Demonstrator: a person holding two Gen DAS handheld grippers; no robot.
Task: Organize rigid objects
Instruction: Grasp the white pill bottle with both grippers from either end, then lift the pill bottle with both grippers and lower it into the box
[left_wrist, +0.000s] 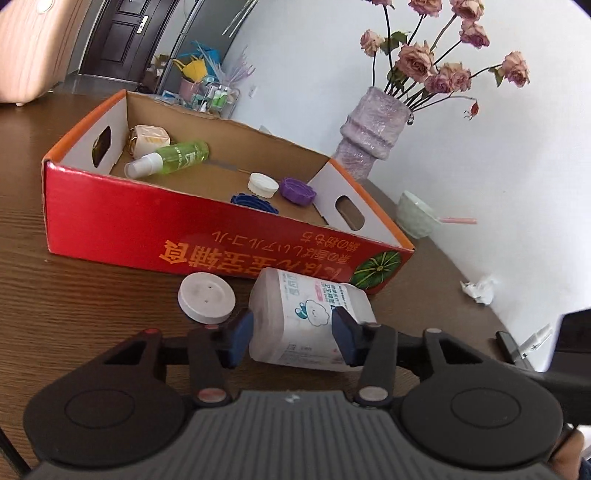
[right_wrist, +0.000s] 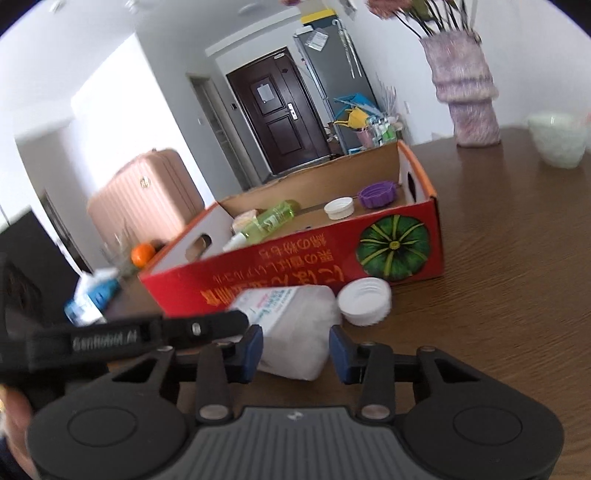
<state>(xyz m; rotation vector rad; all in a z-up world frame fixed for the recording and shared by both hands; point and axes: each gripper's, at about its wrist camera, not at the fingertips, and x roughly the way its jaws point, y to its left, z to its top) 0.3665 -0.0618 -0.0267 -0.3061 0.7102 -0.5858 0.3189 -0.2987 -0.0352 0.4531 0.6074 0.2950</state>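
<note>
Because the white plastic tub (left_wrist: 306, 321) is open-mouthed and looks packed with soft white wadding, I judge it light and stiff-walled but smooth, so the hold belongs across its flat sides near the middle, where the pads cannot slide off a rounded corner. From the left wrist, the left gripper (left_wrist: 291, 338) has its blue pads spread to either side of the tub, seemingly touching but whether they squeeze it I cannot tell. The tub lies on its side on the brown table (left_wrist: 74, 306), just near of the red box (left_wrist: 207, 236), its label showing a cartoon cloud, with its white lid (left_wrist: 206, 297) just to the left.

From the right wrist, the right gripper (right_wrist: 295, 354) stands open around the tub's (right_wrist: 295, 332) end, a gap showing at the right pad. The lid (right_wrist: 365, 301) lies upside down, touching the tub's far right.
</note>
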